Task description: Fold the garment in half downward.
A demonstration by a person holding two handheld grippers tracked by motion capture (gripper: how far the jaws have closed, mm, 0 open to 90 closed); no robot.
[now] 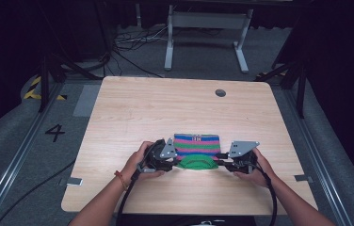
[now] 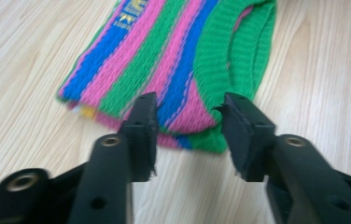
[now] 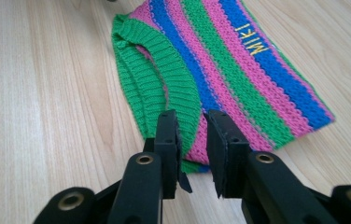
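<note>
In the high view, a small striped knitted garment (image 1: 197, 145) lies flat on the wooden table (image 1: 132, 108), near the person's edge and between the two hands. Its long axis runs left to right across the table; the stripes run the same way, and the green ribbed collar (image 1: 195, 163) curves along the near edge, toward the person. The left gripper (image 1: 174, 160) sits at the garment's left end, the right gripper (image 1: 221, 161) at its right end — each pointing inward at the cloth.

In the left gripper view, the garment (image 2: 164, 60) stretches away from the jaws, stripes of blue, pink and green running lengthwise, with a yellow stitched mark on a blue stripe. The green ribbed band (image 2: 239, 56) lies along its right side. The left gripper (image 2: 190, 126) has its jaws apart, the near corner of the cloth showing between them, not pinched.

In the right gripper view, the garment (image 3: 239, 70) runs up and away, yellow letters on a blue stripe, the green collar (image 3: 155, 79) on its left side. The right gripper (image 3: 191, 135) has a narrow gap between its jaws; they stand at the cloth's near edge — whether the pads press on it I cannot tell.
</note>
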